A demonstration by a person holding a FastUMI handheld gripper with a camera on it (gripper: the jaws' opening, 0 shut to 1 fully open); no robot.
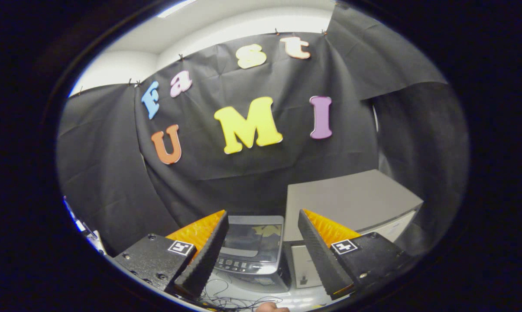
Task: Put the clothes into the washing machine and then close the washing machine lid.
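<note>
Between the fingers, toward 12 o'clock from the gripper (263, 253), sits the washer (252, 251), its dark lid (253, 236) lying flat and shut, control panel facing us. That fits either clothes already inside or none loaded; I see no clothes. At the washer's 3 o'clock stands a grey box (347, 203). Cables (226, 294) trail at its 6 o'clock. Any approach should come in square to the lid. The gripper is spread wide, holding and touching nothing.

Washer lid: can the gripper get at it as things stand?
Probably yes. The gripper is open and holds nothing, and the washer sits between and just beyond its fingers, lid down, nothing in between.
</note>
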